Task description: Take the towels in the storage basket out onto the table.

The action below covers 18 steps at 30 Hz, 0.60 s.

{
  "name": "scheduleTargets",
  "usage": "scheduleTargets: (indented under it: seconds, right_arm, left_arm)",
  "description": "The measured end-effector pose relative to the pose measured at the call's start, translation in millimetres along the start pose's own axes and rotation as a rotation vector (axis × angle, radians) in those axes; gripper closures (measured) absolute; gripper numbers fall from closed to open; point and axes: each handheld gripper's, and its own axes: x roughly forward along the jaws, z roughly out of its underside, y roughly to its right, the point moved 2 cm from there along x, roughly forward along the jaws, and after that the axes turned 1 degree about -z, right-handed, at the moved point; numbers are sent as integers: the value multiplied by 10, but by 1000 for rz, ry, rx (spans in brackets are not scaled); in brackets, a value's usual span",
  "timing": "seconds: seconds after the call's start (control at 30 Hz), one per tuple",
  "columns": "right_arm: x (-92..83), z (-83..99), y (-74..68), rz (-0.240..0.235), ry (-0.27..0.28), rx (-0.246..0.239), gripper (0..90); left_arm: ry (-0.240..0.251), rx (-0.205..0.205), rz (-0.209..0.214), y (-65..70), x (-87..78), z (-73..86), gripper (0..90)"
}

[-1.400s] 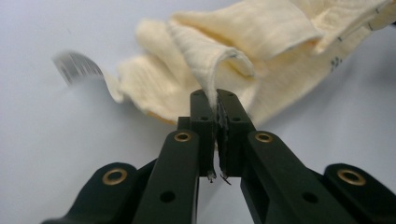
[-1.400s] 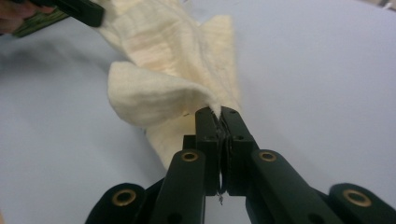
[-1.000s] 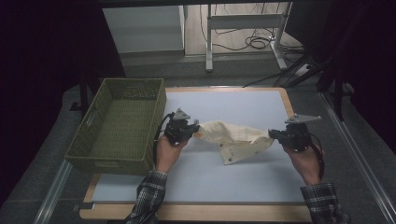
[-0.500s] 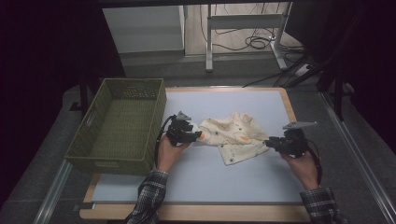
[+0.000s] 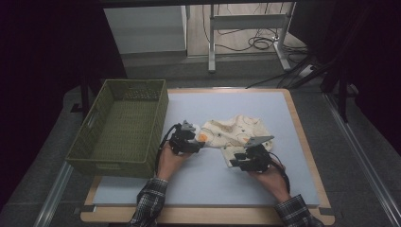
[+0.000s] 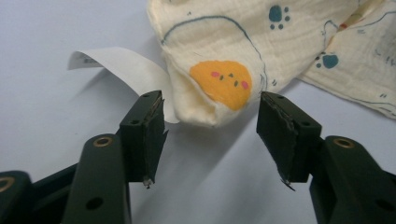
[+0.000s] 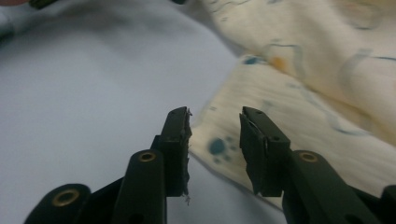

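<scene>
A cream cloth point(image 5: 235, 133) printed with paw marks and an orange blob lies crumpled on the pale blue mat point(image 5: 279, 109). My left gripper point(image 5: 198, 142) sits at the cloth's left end. In the left gripper view my left gripper point(image 6: 212, 137) is open, and the orange-printed corner point(image 6: 222, 84) lies just beyond its jaws, next to a white label point(image 6: 123, 67). My right gripper point(image 5: 238, 161) is at the cloth's near right edge. In the right gripper view my right gripper point(image 7: 215, 140) is open a little, with the cloth's edge point(image 7: 219, 144) lying in the gap.
A green woven basket point(image 5: 109, 165) stands on the left of the table, close to my left hand. A wooden border point(image 5: 302, 137) frames the mat. Beyond the table are table legs and cables on the floor point(image 5: 257, 42).
The cloth, stretched between both grippers a second ago, now lies slack on the mat. My right gripper has moved left and nearer to the person. The left gripper has barely moved.
</scene>
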Motion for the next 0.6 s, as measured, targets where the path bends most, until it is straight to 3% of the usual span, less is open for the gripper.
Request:
scheduleTargets:
  seconds: [0.07,0.1,0.13,0.2,0.23,0.33,0.4,0.57,0.6]
  right_arm:
    - [109,-4,-55,-2,-19,-25,613]
    - [171,10,-102,39,-27,-54,723]
    - [171,10,-102,39,-27,-54,723]
    - [167,12,-127,102,-38,-90,852]
    - [158,10,-136,94,-45,-91,869]
    - [96,29,-155,104,-66,-115,881]
    - [2,51,-154,100,-52,-115,882]
    - [-373,163,-132,105,11,-95,882]
    - [-526,243,-110,117,21,-83,882]
  left_arm:
    - [-7,7,-2,8,43,-2,501]
    - [-10,12,-3,10,56,-4,643]
    - [-12,5,11,12,68,-7,643]
    - [-5,-8,28,16,73,-19,786]
    - [5,-21,36,24,68,-33,827]
    - [52,-14,27,35,-45,-101,838]
    - [80,-17,22,27,-145,-160,837]
    - [110,-11,-1,9,-335,-284,822]
    - [112,-8,-7,5,-359,-327,811]
